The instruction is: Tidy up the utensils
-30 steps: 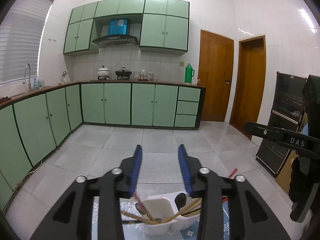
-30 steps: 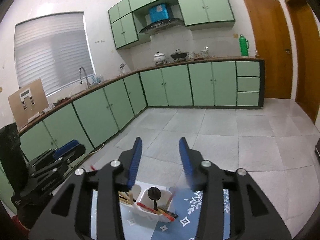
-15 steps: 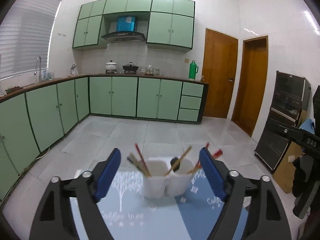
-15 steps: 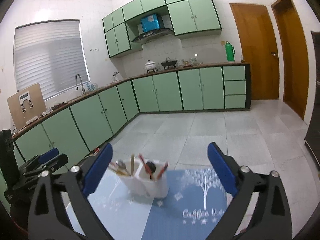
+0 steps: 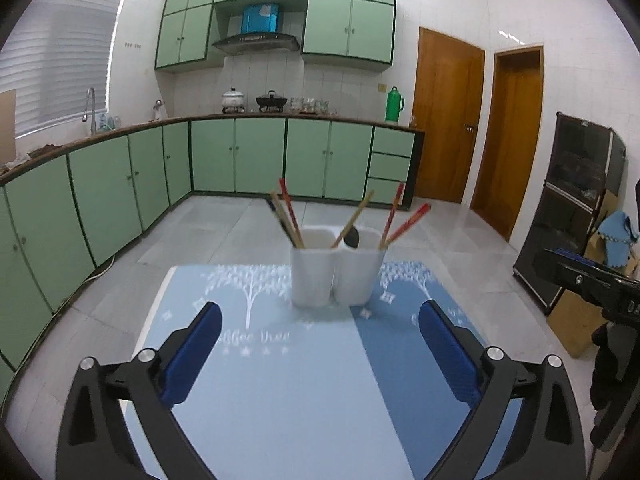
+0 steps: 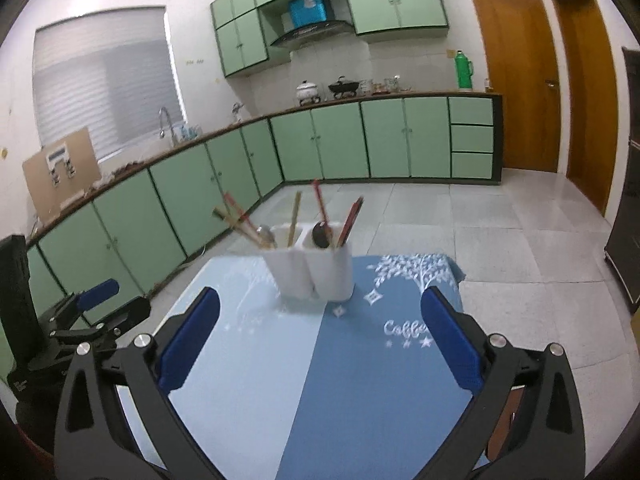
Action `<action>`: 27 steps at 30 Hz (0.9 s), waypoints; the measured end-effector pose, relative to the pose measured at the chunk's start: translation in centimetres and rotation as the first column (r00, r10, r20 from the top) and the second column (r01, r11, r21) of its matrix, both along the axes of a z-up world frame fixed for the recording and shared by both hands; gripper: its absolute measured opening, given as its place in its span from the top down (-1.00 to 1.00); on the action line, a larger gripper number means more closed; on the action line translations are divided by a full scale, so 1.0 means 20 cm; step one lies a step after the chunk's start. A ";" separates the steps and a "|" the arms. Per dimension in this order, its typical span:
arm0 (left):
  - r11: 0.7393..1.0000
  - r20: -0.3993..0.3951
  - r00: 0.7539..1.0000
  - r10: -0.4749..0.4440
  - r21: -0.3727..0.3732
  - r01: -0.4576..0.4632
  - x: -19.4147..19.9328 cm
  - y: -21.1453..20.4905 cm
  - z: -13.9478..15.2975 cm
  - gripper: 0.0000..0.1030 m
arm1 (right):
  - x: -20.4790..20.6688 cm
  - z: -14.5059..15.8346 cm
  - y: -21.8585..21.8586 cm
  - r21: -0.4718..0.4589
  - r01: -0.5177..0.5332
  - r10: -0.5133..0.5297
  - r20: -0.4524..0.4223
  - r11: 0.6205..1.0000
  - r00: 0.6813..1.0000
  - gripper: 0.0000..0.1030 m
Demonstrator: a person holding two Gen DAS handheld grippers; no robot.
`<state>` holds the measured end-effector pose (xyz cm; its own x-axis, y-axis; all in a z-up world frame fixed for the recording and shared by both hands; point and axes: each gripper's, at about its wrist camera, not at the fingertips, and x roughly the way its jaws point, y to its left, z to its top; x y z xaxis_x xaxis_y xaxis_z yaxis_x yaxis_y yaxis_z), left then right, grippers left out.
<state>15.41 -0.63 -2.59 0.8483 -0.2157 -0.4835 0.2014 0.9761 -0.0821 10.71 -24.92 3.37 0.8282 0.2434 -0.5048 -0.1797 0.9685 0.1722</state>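
Observation:
A white two-compartment utensil holder (image 5: 335, 274) stands on a blue tablecloth (image 5: 288, 380), with wooden and red chopsticks (image 5: 289, 216) and a dark spoon (image 5: 352, 237) sticking out. It also shows in the right wrist view (image 6: 310, 270), with chopsticks (image 6: 240, 222) and a spoon (image 6: 320, 234). My left gripper (image 5: 320, 344) is open and empty, well short of the holder. My right gripper (image 6: 320, 340) is open and empty too, also short of it. The left gripper shows at the left of the right wrist view (image 6: 92, 308).
The table (image 6: 400, 360) stands in a kitchen with green cabinets (image 5: 256, 156) and a tiled floor. A black shelf unit (image 5: 576, 208) is at the right. The right gripper's body (image 5: 592, 280) shows at the right edge of the left wrist view.
Both grippers have opened wide and pulled back from over the holder. The holder now sits farther ahead of both.

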 end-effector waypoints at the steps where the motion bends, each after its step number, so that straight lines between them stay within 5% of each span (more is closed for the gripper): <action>1: 1.000 -0.006 1.000 0.001 -0.003 -0.001 -0.02 0.00 -0.01 -0.88 | -0.01 -0.01 0.01 -0.002 -0.009 0.009 -0.006 1.000 1.000 -0.89; 27: 1.000 0.055 0.998 0.018 0.001 -0.018 -0.25 0.04 0.07 -0.88 | -0.20 0.00 0.14 -0.040 -0.067 0.067 -0.005 0.997 0.998 -0.89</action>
<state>10.48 0.26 -1.25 0.8773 -0.1993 -0.4366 0.1879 0.9797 -0.0698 6.70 -22.02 3.28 0.8089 0.2779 -0.5181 -0.2441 0.9604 0.1340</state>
